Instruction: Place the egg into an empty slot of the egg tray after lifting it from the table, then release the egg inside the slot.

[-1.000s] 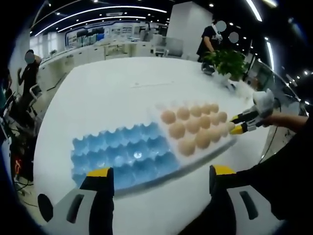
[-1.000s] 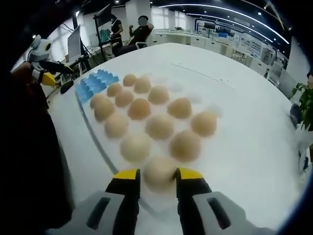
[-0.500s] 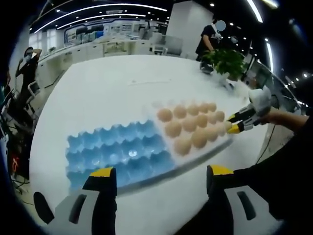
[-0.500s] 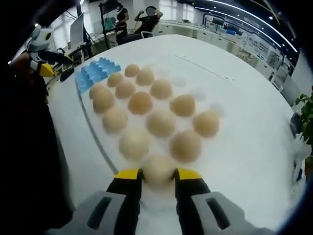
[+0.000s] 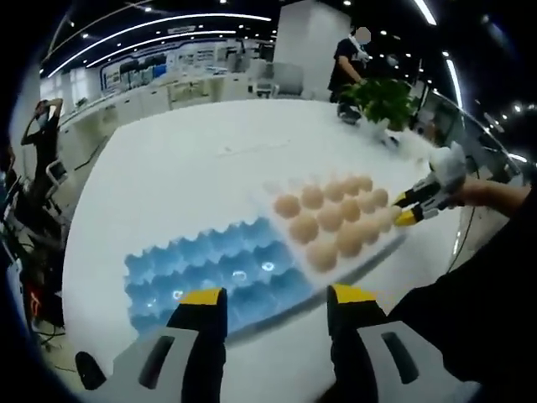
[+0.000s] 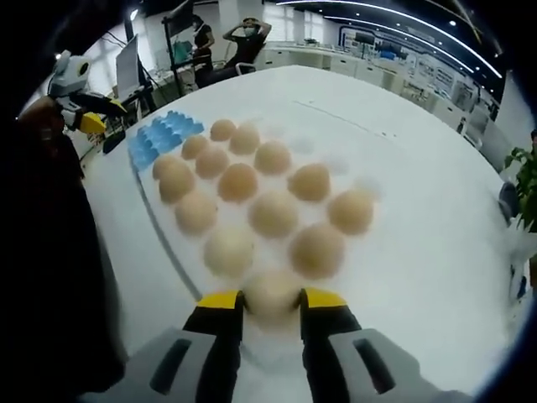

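My right gripper (image 6: pixel 271 302) is shut on a pale egg (image 6: pixel 270 288) at the near end of a group of several tan eggs (image 6: pixel 274 213), which sit in a pale tray on the white table (image 6: pixel 403 168). I cannot tell whether the held egg is lifted off its place. In the left gripper view the same right gripper (image 5: pixel 408 209) pinches at the far right end of the eggs (image 5: pixel 331 217). A blue egg tray (image 5: pixel 214 269) with bare slots adjoins them on the left. My left gripper (image 5: pixel 275 300) hovers open over the blue tray's near edge with nothing between its fingers.
A potted green plant (image 5: pixel 382 96) stands at the table's far edge. People stand or sit beyond the table (image 5: pixel 344 63), among desks and chairs. A person's dark sleeve (image 5: pixel 478 277) fills the lower right. The left gripper (image 6: pixel 84 117) shows beyond the blue tray (image 6: pixel 159 138).
My left gripper's jaws have drawn closer together and its view has shifted over the blue tray. The right gripper stays shut on the egg, which has hardly moved.
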Demonstrator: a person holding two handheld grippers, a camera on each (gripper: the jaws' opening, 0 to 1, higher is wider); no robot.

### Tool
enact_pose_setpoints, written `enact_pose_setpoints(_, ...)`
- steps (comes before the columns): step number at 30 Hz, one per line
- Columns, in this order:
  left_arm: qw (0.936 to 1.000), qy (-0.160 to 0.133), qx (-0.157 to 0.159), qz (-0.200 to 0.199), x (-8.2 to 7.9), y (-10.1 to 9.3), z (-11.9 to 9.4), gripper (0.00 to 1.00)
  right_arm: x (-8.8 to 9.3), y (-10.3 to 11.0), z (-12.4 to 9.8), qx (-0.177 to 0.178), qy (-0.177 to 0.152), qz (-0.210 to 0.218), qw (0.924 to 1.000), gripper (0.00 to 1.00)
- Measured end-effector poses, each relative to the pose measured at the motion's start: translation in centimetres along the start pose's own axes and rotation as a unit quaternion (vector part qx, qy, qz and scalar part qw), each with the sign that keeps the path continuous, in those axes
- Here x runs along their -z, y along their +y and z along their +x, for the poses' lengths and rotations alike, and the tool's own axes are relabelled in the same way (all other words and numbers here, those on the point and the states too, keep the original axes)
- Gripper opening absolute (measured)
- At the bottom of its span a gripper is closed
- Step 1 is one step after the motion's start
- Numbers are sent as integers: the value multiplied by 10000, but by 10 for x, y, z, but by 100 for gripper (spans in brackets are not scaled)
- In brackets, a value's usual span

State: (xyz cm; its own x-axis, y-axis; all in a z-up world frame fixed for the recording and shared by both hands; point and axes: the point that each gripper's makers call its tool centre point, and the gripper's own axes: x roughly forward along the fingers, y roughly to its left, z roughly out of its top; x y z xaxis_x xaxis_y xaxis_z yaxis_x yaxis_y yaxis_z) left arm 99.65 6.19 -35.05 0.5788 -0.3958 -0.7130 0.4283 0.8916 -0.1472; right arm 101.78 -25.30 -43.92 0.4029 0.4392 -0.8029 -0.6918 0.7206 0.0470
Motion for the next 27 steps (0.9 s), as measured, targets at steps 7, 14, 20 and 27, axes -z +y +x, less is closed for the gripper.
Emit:
enact_pose_setpoints(7,9998,118,-106,-112,9,8,-6,50,-1,1,2,1,180,-85,9998,28)
enact_pose_setpoints(14,9993,209,-142,-262,18,7,-8,50,-1,2,3,28,360,-127,9993,28)
enact_pose_setpoints(20,9980,364,-135,-495,28,7,-9,51,-1,3,2,16,635,-188,9978,28)
enact_pose_setpoints(27,9958,527,13,-750,34,6,-5,51,-1,2,2,111,851,-122,9962,27)
